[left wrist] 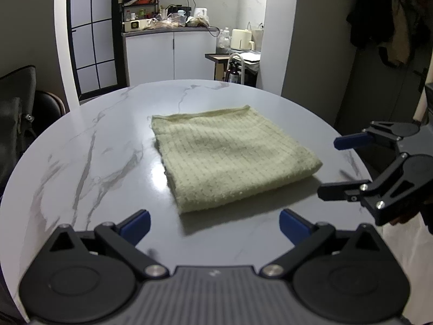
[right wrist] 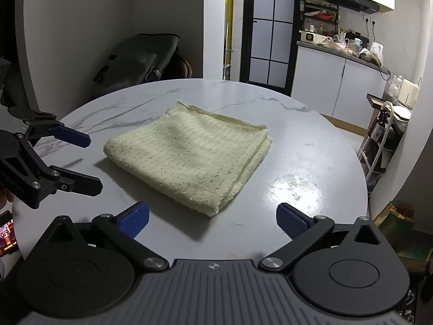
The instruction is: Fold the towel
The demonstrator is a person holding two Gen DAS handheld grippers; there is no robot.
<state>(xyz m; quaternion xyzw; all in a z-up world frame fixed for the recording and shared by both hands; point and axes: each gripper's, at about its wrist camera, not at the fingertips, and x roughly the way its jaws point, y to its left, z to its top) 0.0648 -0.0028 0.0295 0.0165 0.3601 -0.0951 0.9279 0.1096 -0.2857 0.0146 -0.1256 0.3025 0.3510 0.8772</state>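
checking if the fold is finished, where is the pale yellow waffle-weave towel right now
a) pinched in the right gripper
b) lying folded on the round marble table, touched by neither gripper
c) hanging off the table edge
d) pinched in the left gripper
b: the pale yellow waffle-weave towel lies folded flat on the round marble table, while the left gripper and right gripper stand open, clear of it.

Round marble table (left wrist: 89,146), white kitchen cabinets (left wrist: 173,54)

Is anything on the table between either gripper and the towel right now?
Nothing visible. Only bare table lies between the open left gripper and the folded towel, and likewise for the open right gripper. Neither touches it.
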